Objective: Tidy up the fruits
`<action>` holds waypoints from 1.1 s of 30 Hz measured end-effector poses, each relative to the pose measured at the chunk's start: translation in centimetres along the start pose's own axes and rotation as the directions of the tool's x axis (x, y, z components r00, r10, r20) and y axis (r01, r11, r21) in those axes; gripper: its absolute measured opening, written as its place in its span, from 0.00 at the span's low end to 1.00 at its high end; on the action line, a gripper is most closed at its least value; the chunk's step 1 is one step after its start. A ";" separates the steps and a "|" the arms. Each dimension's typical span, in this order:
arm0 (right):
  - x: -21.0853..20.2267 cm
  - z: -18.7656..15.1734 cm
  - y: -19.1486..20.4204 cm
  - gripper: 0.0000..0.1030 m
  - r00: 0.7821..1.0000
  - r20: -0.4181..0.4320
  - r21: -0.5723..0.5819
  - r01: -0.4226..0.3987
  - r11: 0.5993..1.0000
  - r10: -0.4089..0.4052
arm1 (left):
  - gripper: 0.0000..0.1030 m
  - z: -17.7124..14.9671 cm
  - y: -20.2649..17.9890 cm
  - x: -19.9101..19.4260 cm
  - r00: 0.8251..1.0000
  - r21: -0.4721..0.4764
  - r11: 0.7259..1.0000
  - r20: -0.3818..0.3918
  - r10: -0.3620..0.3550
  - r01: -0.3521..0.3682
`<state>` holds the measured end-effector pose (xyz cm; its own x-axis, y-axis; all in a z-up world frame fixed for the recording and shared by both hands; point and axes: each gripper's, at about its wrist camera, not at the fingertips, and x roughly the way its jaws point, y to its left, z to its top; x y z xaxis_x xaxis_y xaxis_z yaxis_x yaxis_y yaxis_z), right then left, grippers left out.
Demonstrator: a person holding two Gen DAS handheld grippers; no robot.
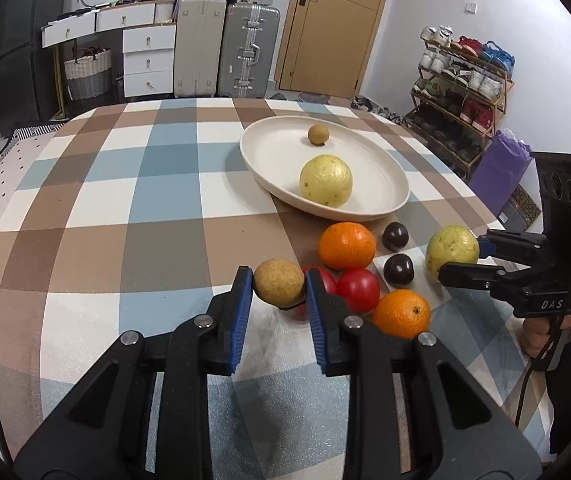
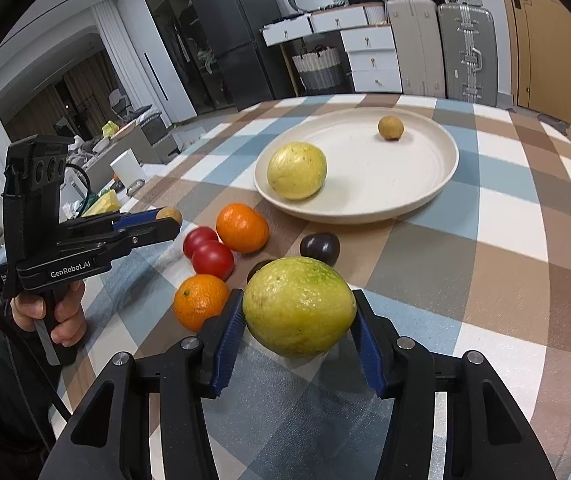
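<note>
My left gripper is shut on a small tan round fruit, held just above the checked tablecloth; the same gripper shows at the left of the right wrist view. My right gripper is shut on a large yellow-green guava, seen from the left wrist view as the guava between the black fingers. A cream plate holds another guava and a small tan fruit. Loose near the grippers lie two oranges, two tomatoes and two dark plums.
A checked cloth covers the round table. Beyond it stand suitcases, white drawers, a door and a shoe rack. A hand grips the left tool's handle.
</note>
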<state>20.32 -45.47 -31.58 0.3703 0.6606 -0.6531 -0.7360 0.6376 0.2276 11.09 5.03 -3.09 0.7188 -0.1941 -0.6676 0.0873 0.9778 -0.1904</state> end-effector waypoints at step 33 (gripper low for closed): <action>-2.9 3.7 -1.0 0.51 0.980 0.176 0.086 0.076 0.993 -0.090 | 0.24 4.0 -1.9 0.4 0.990 -0.029 0.997 0.121 0.075 -0.072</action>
<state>22.04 -46.55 -27.28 0.5289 0.6596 -0.5340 -0.6540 0.7178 0.2388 14.04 3.38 -0.11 0.8013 -0.1097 -0.5882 0.0153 0.9865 -0.1630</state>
